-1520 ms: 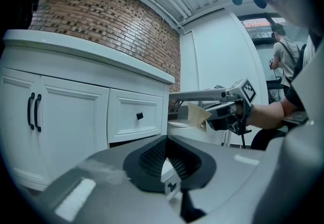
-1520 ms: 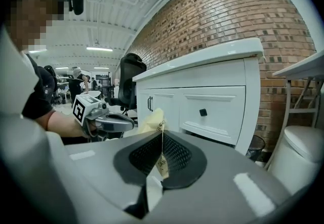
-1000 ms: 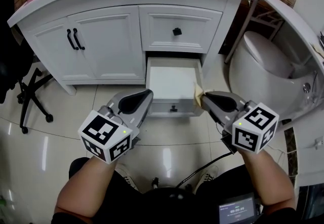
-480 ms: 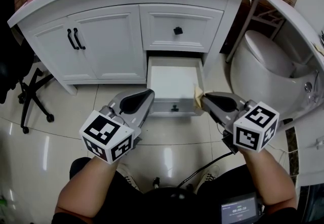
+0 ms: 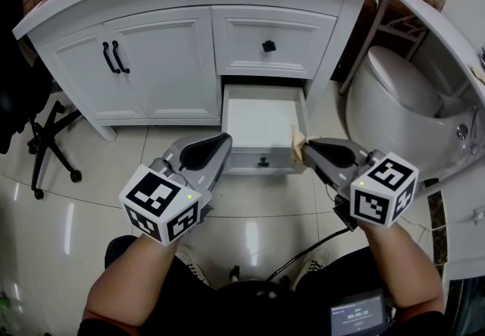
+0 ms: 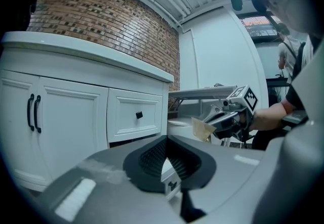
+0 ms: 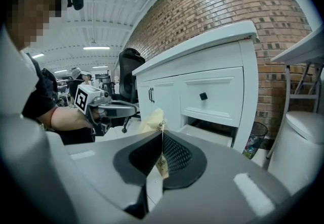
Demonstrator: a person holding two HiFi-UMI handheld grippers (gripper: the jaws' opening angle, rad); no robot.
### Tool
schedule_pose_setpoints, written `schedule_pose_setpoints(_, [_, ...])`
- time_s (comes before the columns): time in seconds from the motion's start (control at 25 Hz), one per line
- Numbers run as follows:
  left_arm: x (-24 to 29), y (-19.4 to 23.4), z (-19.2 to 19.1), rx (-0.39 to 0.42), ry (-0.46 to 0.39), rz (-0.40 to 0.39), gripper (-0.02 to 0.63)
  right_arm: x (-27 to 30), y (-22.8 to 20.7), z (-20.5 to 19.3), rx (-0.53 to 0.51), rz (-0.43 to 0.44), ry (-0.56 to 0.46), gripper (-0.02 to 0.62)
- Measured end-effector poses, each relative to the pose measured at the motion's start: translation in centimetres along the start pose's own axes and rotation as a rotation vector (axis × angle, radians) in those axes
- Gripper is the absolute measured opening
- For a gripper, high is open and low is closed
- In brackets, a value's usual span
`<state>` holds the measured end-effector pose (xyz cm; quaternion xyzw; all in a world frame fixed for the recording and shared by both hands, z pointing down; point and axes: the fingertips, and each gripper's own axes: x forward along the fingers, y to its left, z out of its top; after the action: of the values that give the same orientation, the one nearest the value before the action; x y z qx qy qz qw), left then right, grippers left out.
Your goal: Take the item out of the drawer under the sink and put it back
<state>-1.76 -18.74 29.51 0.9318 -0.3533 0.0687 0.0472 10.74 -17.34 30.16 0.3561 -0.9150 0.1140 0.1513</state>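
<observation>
**Head view.** The white drawer (image 5: 261,120) stands pulled out at frame centre. It is box-shaped, with a smooth bare floor and a small black knob on its front.

The right gripper (image 5: 306,146) sits at the lower right of the drawer, clamped on a packet (image 5: 297,142) of thin, flat tan paper. The packet lies outside the drawer, just beside its right front corner, so the opening is up and left of it in the frame.

The left gripper (image 5: 221,142) is near the drawer's left front corner, with its jaws together and nothing in them.

We judge that the right gripper, as the carrier, needs only a short move up-left to bring the packet over the opening.

**Left gripper view.** The ribbed black pads meet at lower centre with nothing between them. At centre right the packet (image 6: 201,130) juts from the tip of the right gripper (image 6: 210,125).

**Right gripper view.** The pads pinch the packet (image 7: 153,119). It stands on edge with its long axis roughly upright along the jaw line. The paper is creased and matte, and its small print is too small for us to read. The drawer (image 7: 202,136) lies ahead, right of centre.
</observation>
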Motion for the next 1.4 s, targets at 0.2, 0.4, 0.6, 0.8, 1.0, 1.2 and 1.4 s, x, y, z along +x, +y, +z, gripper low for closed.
schedule_pose_setpoints(0.2, [0.0, -0.1, 0.0, 0.0, -0.001, -0.003, 0.005, 0.1, 0.1, 0.0, -0.002, 0.006, 0.002, 0.011])
schedule_pose_setpoints(0.4, [0.0, -0.2, 0.1, 0.001, -0.003, -0.004, 0.005, 0.1, 0.1, -0.1, -0.001, 0.007, 0.004, 0.011])
schedule_pose_setpoints(0.6, [0.0, -0.3, 0.2, -0.001, -0.005, -0.003, 0.005, 0.2, 0.1, -0.1, -0.001, 0.009, 0.005, 0.011])
schedule_pose_setpoints(0.8, [0.3, -0.9, 0.1, 0.001, -0.001, -0.013, 0.005, 0.3, -0.5, -0.1, -0.001, 0.003, 0.003, 0.011])
schedule_pose_setpoints(1.0, [0.3, -1.6, 0.1, 0.007, 0.005, -0.041, 0.005, 0.5, -1.0, 0.9, 0.009, -0.014, -0.015, 0.011])
schedule_pose_setpoints(1.2, [0.1, -1.9, 0.3, 0.0, 0.0, -0.049, 0.005, 0.7, -0.8, 2.6, -0.033, -0.023, -0.025, 0.011])
schedule_pose_setpoints(1.4, [-0.1, -1.9, 0.8, -0.008, -0.01, -0.054, 0.005, 2.6, -2.2, 4.0, -0.03, -0.016, 0.008, 0.011])
